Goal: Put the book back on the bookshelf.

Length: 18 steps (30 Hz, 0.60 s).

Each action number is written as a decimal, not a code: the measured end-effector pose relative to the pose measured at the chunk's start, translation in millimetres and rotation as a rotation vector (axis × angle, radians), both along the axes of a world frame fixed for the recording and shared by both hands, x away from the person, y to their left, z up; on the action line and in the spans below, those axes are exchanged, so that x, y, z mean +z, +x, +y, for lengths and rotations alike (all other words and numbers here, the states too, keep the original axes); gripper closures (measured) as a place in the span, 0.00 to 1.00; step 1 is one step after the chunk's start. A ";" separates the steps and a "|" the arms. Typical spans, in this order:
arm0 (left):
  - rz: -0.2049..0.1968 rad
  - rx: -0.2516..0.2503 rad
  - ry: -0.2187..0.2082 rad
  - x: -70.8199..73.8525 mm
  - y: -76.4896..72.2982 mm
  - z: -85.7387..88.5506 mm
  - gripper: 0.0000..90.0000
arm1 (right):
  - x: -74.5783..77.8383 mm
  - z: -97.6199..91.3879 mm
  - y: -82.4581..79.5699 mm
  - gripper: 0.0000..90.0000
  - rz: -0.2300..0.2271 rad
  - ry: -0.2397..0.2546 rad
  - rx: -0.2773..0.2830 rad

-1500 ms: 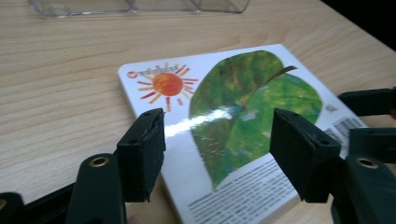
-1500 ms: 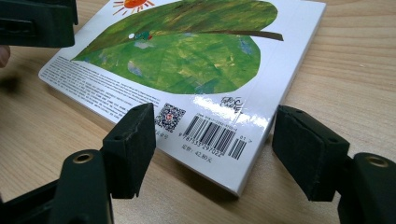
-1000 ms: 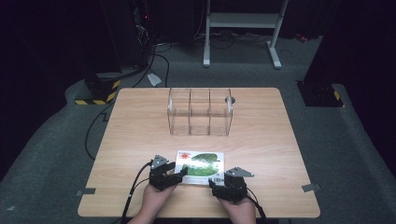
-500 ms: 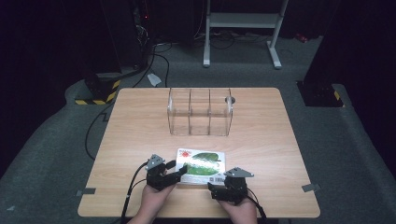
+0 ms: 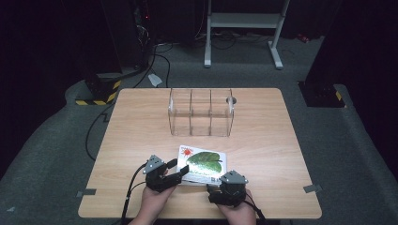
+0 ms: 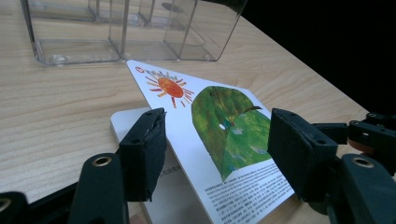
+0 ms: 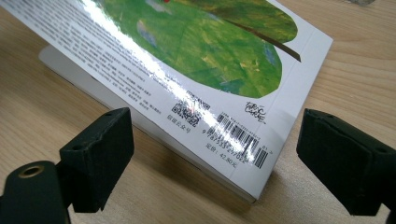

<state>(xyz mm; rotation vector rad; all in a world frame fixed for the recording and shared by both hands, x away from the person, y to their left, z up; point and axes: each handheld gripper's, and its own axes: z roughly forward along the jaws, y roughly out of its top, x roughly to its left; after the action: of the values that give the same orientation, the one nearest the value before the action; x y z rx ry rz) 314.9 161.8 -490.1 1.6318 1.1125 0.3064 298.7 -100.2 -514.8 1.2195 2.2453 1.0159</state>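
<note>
Near table edge: two hands hold black two-jaw grippers. Right gripper (image 5: 224, 186) sits just short of the near right corner of a glossy white picture book with a green leaf and orange sun on its cover (image 5: 202, 164); its jaws have just been opening and stand spread wide, blocky matte pads clear of the book, nothing between them. In the right gripper view the book's spine corner rests on the wood, barcode and small print facing up, light glaring across the laminated cover. Left gripper (image 5: 177, 171) reaches in at the book's near left edge, jaws parted; the left gripper view shows the cover lifted at a slant above a white page lying flat beneath, one pad beside that edge, but whether the pads press on the cover I cannot tell. Beyond the book stands a clear rigid plastic organiser box with three compartments (image 5: 201, 112), upright. Surface: pale wood-grain laminate table (image 5: 263, 136), rounded corners. Room: grey carpet (image 5: 56, 150), a white metal stand (image 5: 244, 28), dark surroundings.
</note>
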 end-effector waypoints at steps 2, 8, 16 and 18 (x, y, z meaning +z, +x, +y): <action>-0.006 -0.005 -0.005 1.7 -1.3 -0.4 0.42 | -1.7 1.1 0.7 0.12 0.000 -0.015 -0.007; -0.002 -0.008 -0.008 1.5 -1.0 -0.2 0.42 | -4.1 0.5 7.2 0.12 0.015 -0.011 -0.027; 0.071 -0.003 -0.011 -9.1 10.1 3.1 0.40 | -4.2 -5.9 6.9 0.15 0.005 0.006 -0.052; 0.103 -0.008 -0.014 -13.4 15.3 1.6 0.39 | -3.6 -7.0 6.9 0.15 0.006 0.009 -0.055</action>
<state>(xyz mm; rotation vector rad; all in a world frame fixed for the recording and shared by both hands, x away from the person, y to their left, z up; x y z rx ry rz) 330.2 163.3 -503.5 1.6544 1.1825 0.2101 305.6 -107.2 -518.4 1.2820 2.2012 1.0043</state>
